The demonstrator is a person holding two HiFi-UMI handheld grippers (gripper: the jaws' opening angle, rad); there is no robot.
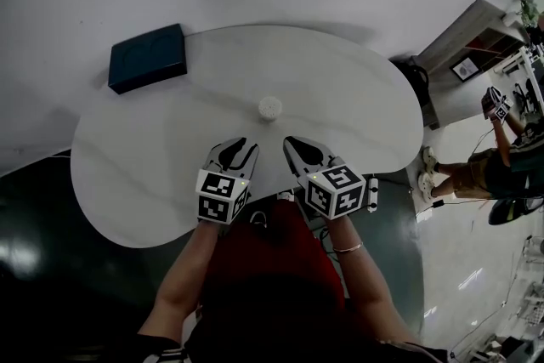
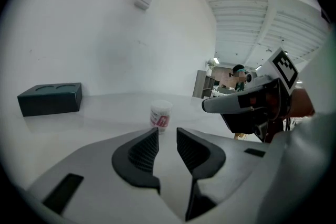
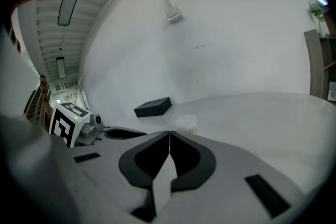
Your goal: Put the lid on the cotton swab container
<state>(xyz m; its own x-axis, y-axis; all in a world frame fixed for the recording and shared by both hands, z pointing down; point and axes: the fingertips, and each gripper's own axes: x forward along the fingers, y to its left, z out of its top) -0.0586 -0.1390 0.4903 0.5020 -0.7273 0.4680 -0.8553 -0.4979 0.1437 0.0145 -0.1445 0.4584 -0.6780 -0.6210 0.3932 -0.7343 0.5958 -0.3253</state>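
Note:
The cotton swab container (image 1: 270, 107) is a small white tub with a red label; it stands upright near the middle of the white table (image 1: 357, 98), and its pale top looks covered. In the left gripper view the container (image 2: 160, 114) stands just beyond my left gripper (image 2: 167, 139), whose jaws are a little apart with nothing between them. My right gripper (image 3: 169, 134) is shut with nothing in it, and the container (image 3: 186, 124) stands slightly right of its tips. Seen from the head, the left gripper (image 1: 240, 145) and the right gripper (image 1: 291, 143) are both short of the tub, near the table's front edge.
A dark blue box (image 1: 147, 57) with two round hollows lies at the table's back left edge. A white wall rises behind the table. A person (image 1: 476, 170) stands on the floor far to the right, beside a shelf (image 1: 467, 38).

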